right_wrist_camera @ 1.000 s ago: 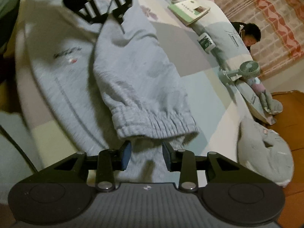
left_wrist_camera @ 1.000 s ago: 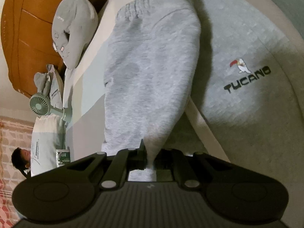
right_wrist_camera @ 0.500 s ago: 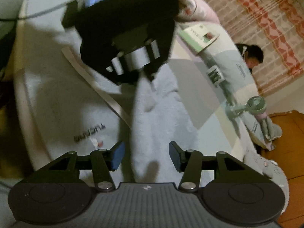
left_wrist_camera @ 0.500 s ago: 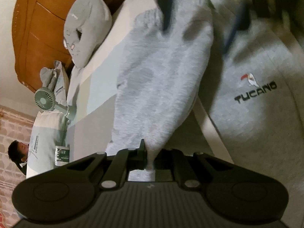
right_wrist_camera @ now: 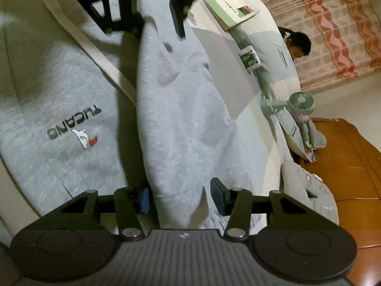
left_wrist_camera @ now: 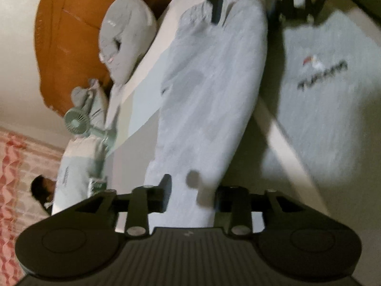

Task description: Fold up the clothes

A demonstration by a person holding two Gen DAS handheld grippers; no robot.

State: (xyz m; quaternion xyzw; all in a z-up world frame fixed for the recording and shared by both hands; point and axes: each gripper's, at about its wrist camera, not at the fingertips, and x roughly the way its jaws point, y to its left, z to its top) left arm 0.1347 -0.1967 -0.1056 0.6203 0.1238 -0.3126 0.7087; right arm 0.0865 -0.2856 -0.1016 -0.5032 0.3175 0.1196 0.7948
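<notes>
On the bed (right_wrist_camera: pixel 238 76) we see the grey sweatshirt (right_wrist_camera: pixel 47 90) spread flat, logo up, its sleeve (right_wrist_camera: pixel 181 119) lying along the body toward the bed's middle. Our left gripper (left_wrist_camera: pixel 190 188) has its fingers wide apart around one end of the sleeve, and our right gripper (right_wrist_camera: pixel 179 195) is equally wide around the other end. Along the bed's far edge lie a fan (right_wrist_camera: pixel 300 102) and a book (right_wrist_camera: pixel 231 12).

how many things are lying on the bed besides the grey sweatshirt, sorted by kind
Pillows: 2, a grey pillow and a pale green pillow
Handheld fans: 1, a green fan
Books: 1, a green-edged book
Small green packs: 1, a pack
Bundled grey cloths: 1, a cloth
Total: 6
</notes>
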